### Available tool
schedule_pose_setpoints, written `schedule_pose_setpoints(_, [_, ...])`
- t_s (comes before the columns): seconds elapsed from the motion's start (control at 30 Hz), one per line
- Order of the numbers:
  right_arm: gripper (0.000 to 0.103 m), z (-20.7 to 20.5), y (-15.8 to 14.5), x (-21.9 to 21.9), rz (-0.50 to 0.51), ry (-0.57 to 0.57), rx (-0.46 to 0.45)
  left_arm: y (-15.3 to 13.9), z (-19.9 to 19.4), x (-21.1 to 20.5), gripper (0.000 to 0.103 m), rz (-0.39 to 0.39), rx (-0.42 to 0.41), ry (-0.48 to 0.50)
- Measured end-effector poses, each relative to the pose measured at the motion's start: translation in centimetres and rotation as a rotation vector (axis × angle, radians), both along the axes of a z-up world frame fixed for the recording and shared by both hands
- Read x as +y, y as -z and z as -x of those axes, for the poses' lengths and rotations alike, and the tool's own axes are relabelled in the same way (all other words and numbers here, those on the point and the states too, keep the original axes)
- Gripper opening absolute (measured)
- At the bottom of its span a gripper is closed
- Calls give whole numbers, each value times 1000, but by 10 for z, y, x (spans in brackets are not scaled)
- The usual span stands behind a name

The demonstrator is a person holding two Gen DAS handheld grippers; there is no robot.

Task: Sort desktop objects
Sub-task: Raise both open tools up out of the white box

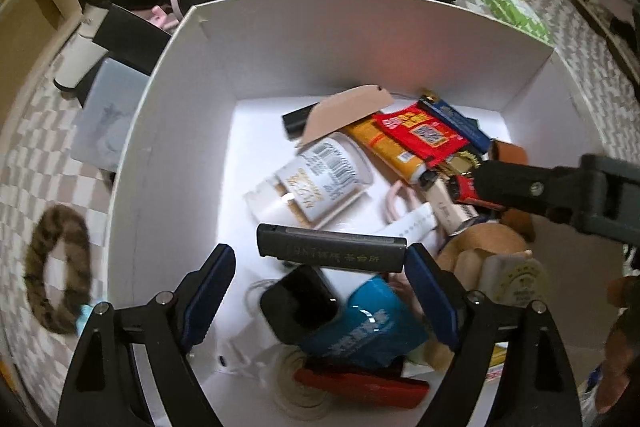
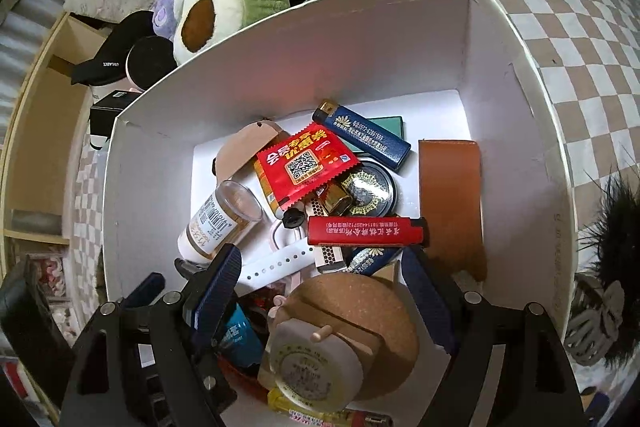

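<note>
Left claw (image 1: 320, 269) is hanging released over the white box (image 1: 168, 131), a black lighter (image 1: 332, 251) lying between its fingertips; right claw (image 2: 320, 267) is gaping above the red lighter (image 2: 366, 231).

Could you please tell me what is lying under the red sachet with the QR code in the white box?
The red sachet rests on a yellow-orange lighter and a gold lighter, beside the round tin. Anything deeper is covered.
</note>
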State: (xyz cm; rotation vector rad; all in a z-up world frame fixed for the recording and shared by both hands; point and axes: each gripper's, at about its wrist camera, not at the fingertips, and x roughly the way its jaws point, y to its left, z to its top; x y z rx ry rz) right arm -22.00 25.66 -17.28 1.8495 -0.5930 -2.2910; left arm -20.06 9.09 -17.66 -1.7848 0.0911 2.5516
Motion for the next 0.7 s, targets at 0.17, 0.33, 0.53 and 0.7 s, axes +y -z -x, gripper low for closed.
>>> schedule_pose_setpoints(0.17, [83,-1,0,-3,-5,-9,2,3,2,-10,87,15,-1,-34])
schedule_pose_setpoints(0.33, [83,-3,-2,-4,-5,-14,5,-1,2,-14,87,42,13,-53])
schedule_pose_setpoints(0.53, [83,-5,-4,-6,-8,-18,11,-3,-1,-19,87,32,14,-58])
schedule_pose_setpoints(0.7, [83,-8,-9,-7,-8,-22,23,-5,-3,-21,87,21,15,-59])
